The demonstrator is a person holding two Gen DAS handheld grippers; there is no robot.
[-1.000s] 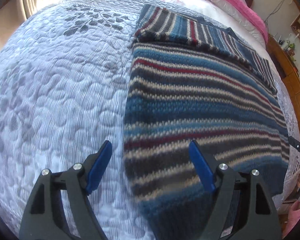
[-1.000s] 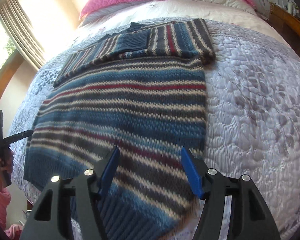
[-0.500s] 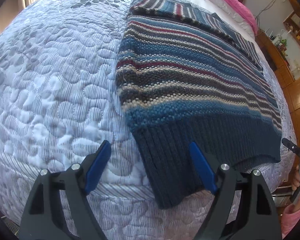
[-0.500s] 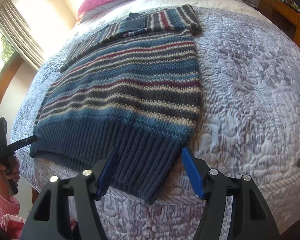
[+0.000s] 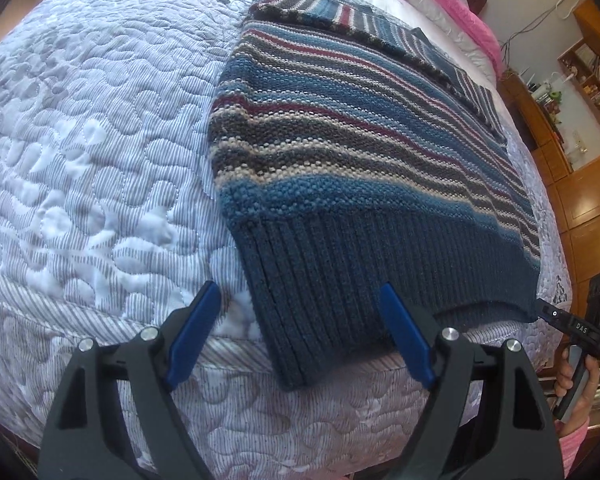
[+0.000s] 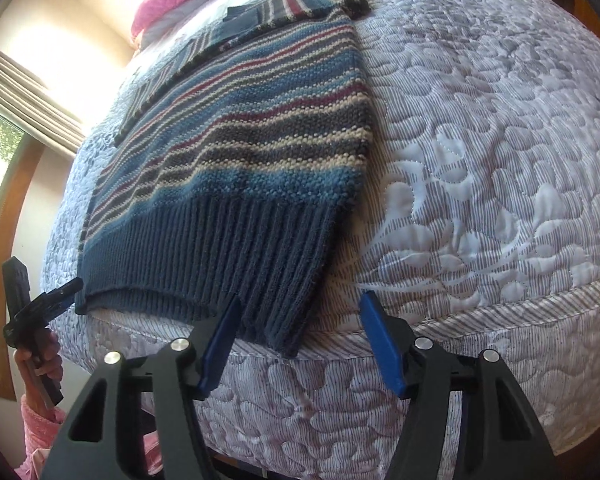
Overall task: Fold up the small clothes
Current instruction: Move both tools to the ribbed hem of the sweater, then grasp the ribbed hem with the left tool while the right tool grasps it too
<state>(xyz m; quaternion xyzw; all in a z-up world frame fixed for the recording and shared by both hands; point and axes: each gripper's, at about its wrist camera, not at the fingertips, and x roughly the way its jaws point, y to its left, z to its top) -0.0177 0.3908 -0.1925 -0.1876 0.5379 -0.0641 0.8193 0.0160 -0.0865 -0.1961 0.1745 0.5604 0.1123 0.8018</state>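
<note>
Lying flat on the quilted bed (image 5: pixel 100 128) with sleeves folded across its far end, the striped sweater (image 5: pixel 360 152) awaits folding, both the left gripper (image 5: pixel 300 336) and right gripper (image 6: pixel 300 340) gaping empty at its near hem corners.

Both grippers (image 5: pixel 300 334) (image 6: pixel 298 344): black frames, blue finger pads (image 5: pixel 406 338), silver screws (image 6: pixel 424 343). Pink fuzzy sleeve (image 6: pixel 40 424).

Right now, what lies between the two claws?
The sweater's ribbed hem, spanning from left claw to right claw; both views show it.
</note>
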